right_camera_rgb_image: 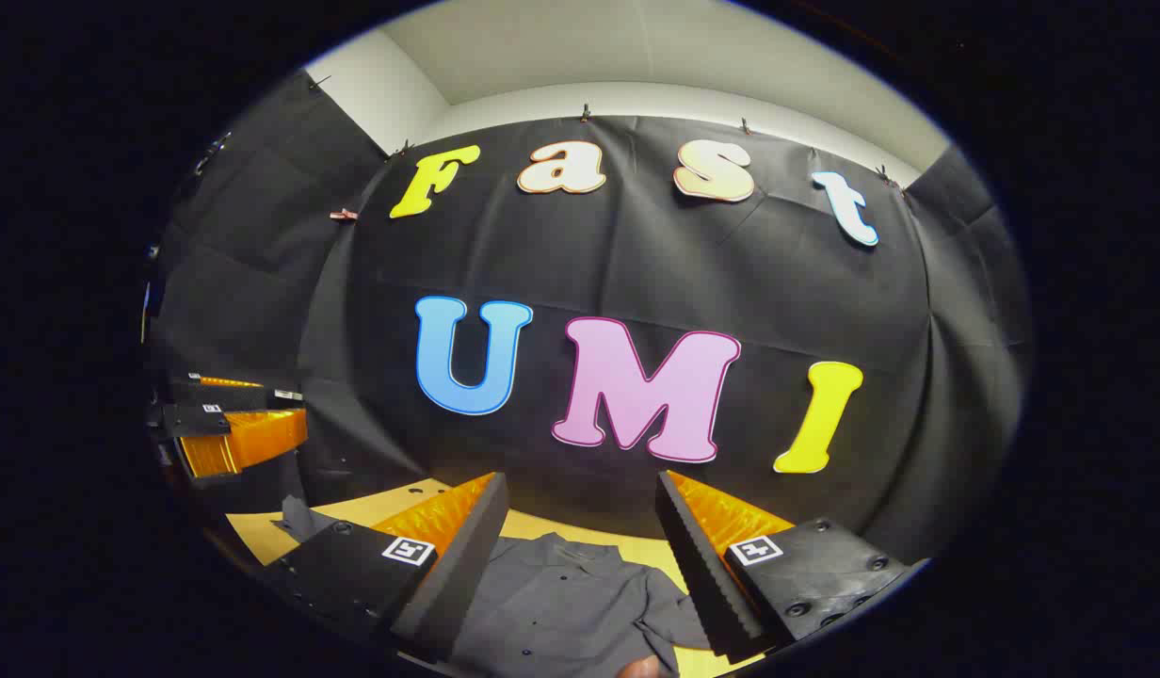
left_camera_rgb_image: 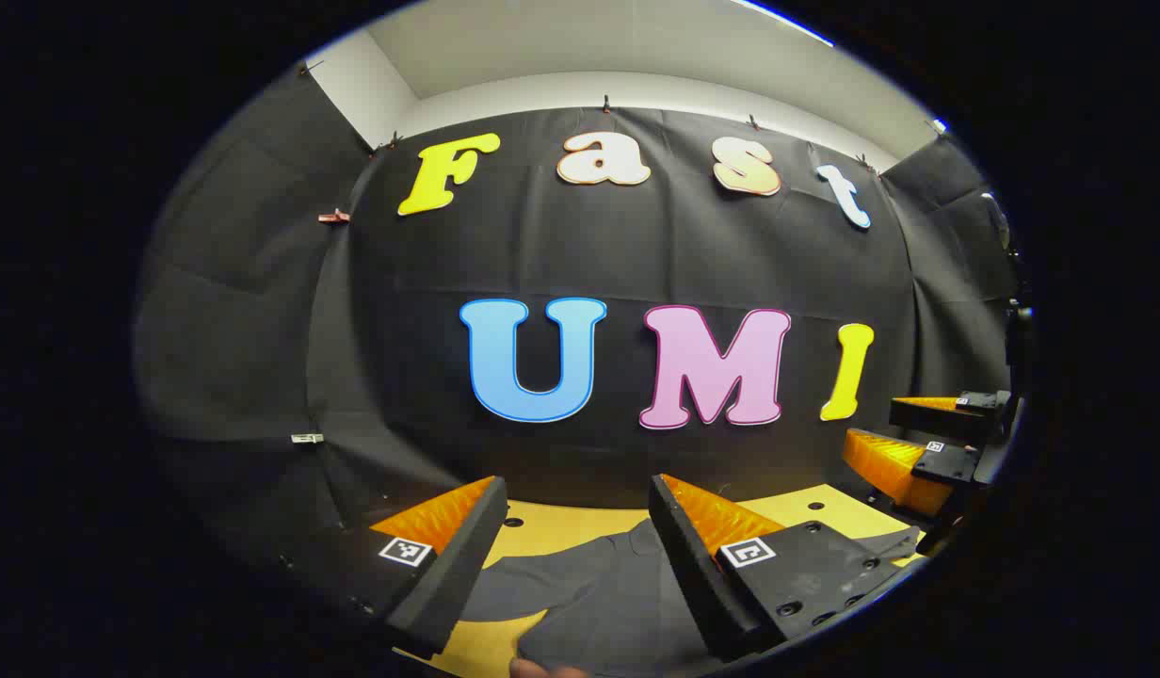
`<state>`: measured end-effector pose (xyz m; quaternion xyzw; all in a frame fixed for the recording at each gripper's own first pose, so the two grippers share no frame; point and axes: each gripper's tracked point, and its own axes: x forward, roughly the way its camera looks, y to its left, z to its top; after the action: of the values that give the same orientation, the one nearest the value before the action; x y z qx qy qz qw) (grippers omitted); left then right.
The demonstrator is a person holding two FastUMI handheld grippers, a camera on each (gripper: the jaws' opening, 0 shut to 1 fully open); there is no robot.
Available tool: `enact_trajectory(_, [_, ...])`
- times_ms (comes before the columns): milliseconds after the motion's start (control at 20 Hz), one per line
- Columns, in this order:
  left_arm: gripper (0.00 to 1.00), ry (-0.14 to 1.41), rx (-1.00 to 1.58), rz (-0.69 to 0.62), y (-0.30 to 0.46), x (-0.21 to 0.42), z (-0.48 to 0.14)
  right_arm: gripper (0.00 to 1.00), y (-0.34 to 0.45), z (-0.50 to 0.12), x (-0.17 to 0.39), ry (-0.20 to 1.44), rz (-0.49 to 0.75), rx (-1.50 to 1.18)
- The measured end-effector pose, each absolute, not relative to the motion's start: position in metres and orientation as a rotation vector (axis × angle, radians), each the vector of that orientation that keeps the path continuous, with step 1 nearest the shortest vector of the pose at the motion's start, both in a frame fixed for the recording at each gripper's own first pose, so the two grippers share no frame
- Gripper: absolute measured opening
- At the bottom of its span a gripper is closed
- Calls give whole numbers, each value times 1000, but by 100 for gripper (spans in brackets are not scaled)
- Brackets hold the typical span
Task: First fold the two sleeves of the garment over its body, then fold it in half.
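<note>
On a yellow tabletop (right_camera_rgb_image: 260, 532) inside a black-draped booth, a dark grey button-front garment (right_camera_rgb_image: 561, 612) lies spread flat, collar toward the back wall, as a person holds two handheld grippers above it. Seen in the right gripper view, the right gripper (right_camera_rgb_image: 575, 556) hangs over the shirt's chest with its fingers spread wide and nothing between them; the shirt's button line runs down the gap. One sleeve (right_camera_rgb_image: 679, 617) lies out to the side beneath the finger on that side of the view, apparently not yet brought over the body. The left gripper (left_camera_rgb_image: 575, 556), in its own view, is likewise released and empty, poised over another part of the same garment (left_camera_rgb_image: 589, 603), where grey cloth spreads across the tabletop (left_camera_rgb_image: 561, 523) toward the view's right edge. Each camera also catches the other gripper off to one side, held clear of the cloth: the right one (left_camera_rgb_image: 905, 438) at the edge of the left gripper view, its fingers apart. By the look of things, the job has barely begun: neither sleeve appears folded, and the final halving remains.
</note>
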<state>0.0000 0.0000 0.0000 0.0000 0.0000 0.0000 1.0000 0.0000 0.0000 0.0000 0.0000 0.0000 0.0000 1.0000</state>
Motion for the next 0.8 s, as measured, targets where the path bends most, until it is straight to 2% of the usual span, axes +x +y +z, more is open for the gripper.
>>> enact_trajectory(800, [95,-3,8,-27,2,8,-2,97,9,0,4,-2,1,2])
